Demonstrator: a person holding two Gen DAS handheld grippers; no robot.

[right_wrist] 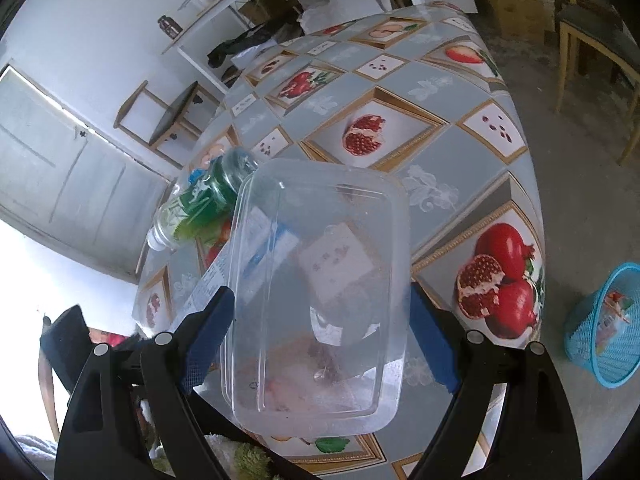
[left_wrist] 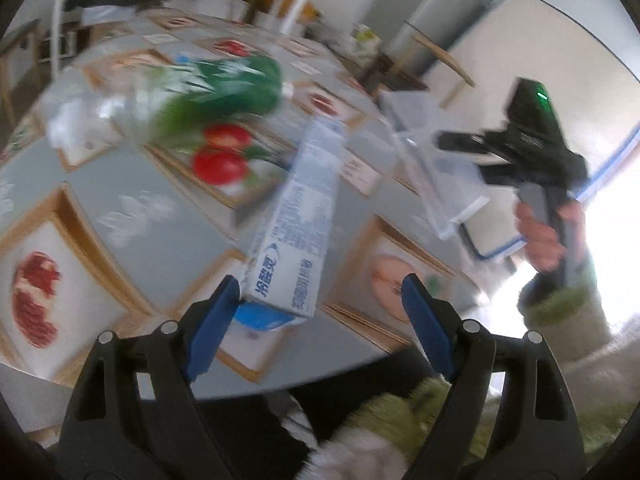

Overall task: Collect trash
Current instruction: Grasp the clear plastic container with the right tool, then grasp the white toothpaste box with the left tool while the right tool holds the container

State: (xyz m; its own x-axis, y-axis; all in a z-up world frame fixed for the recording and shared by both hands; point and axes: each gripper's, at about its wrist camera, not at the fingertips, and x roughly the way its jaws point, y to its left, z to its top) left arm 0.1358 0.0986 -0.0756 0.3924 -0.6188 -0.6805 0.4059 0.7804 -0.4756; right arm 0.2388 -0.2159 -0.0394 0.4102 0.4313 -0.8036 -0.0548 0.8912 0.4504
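A white and blue milk carton (left_wrist: 296,216) lies on the fruit-print tablecloth (left_wrist: 160,208). Its near end sits between the fingers of my open left gripper (left_wrist: 320,284), close to the left pad (left_wrist: 216,312) and well apart from the right one. My right gripper (right_wrist: 320,292) is shut on a clear plastic container (right_wrist: 320,288), which spans its whole gap. In the left wrist view that container (left_wrist: 432,168) hangs above the table in the right gripper (left_wrist: 468,158). A crushed green-label bottle (left_wrist: 208,88) (right_wrist: 200,204) lies on its side beyond the carton (right_wrist: 208,276).
A blue mesh basket (right_wrist: 604,328) with some rubbish in it stands on the floor right of the table. Wooden chairs (right_wrist: 596,40) stand around the table, shelves (right_wrist: 224,12) behind it. A person's hand (left_wrist: 540,236) grips the right gripper's handle.
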